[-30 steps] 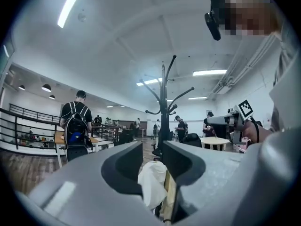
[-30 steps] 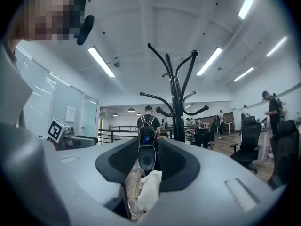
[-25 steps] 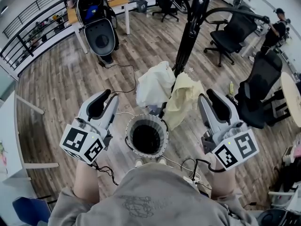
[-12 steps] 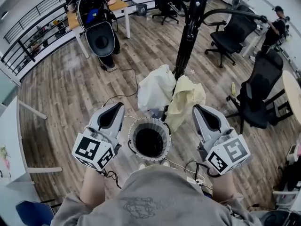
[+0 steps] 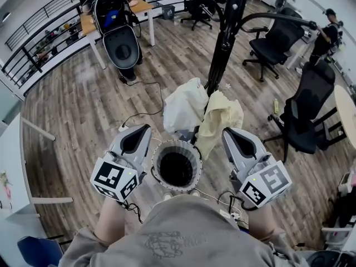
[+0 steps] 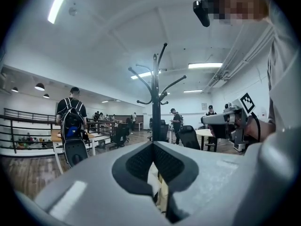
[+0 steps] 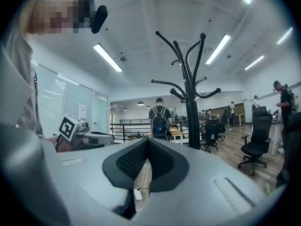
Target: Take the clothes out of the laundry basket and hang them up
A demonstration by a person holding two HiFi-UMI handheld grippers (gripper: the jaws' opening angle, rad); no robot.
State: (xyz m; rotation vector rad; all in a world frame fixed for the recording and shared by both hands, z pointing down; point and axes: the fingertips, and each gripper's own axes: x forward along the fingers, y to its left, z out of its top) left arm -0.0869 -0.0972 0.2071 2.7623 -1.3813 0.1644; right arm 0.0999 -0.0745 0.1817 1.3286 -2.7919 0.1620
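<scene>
Left gripper [image 5: 143, 130], right gripper [image 5: 227, 133] – both clenched on nothing, flanking the laundry basket [image 5: 158, 156], clothes [image 5: 186, 104] hanging at coat stand [image 5: 225, 32]

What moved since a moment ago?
The left gripper and the right gripper both drew in beside the laundry basket, jaws shut, holding nothing. The basket, the white cloth and the yellow cloth on the coat stand stayed put.

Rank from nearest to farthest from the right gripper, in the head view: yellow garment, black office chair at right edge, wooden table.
1. yellow garment, hanging just ahead of the right gripper.
2. black office chair, at right.
3. wooden table, far upper left.
</scene>
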